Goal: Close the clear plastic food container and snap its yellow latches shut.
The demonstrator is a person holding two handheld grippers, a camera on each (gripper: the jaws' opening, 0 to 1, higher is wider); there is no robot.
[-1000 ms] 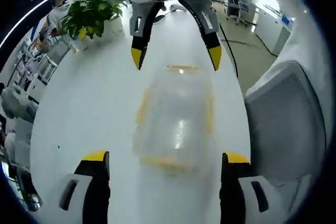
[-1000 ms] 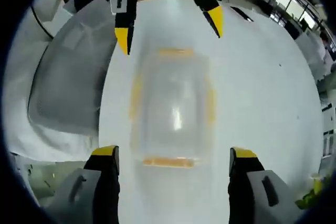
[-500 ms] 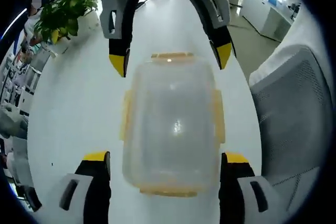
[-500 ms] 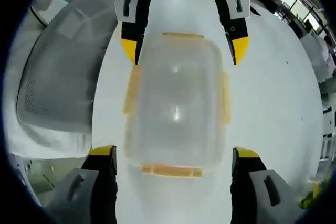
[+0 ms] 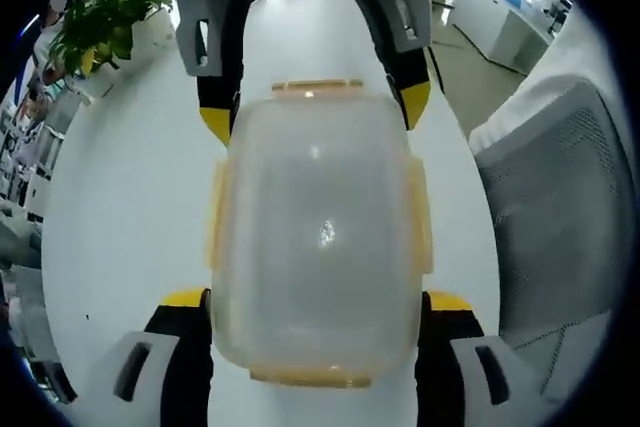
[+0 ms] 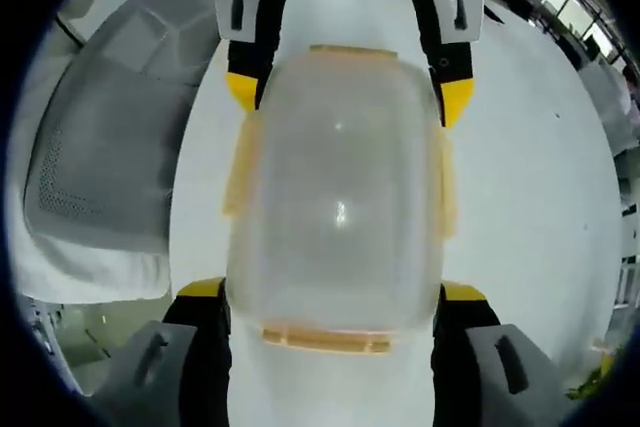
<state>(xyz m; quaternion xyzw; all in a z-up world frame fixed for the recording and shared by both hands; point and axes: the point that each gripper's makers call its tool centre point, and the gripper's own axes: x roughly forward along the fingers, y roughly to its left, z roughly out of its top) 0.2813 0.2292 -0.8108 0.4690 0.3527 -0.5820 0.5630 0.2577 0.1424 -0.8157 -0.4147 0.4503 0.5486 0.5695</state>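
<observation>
On a white tabletop (image 5: 130, 207) in an open office, I bring both grippers in over the clear plastic food container (image 5: 318, 237), which a second ago lay well ahead of me and now swells across both the left gripper view and the right gripper view. My left gripper (image 5: 316, 299) has its jaws spread wide, one yellow tip at each side of the container's near end; my right gripper (image 6: 336, 293) stands the same way at the opposite end, also open and gripping nothing. In the left gripper view the right gripper comes in from the top, its yellow tips flanking the far corners, where half a second ago they hung clear above them. The lid appears to sit on the container already, though through the clear plastic I cannot tell whether it is fully seated. The yellow latches (image 5: 418, 215) show along both long sides and at the ends (image 6: 325, 337); whether any are snapped down is not clear to me. I judge the approach all but done and the pressing of the latches the next step, calling for the tips to settle on a flap rather than slide off the smooth lid. A grey mesh chair (image 5: 560, 217) stands just beside the tabletop, and a potted plant (image 5: 100, 27) sits at the far end.
</observation>
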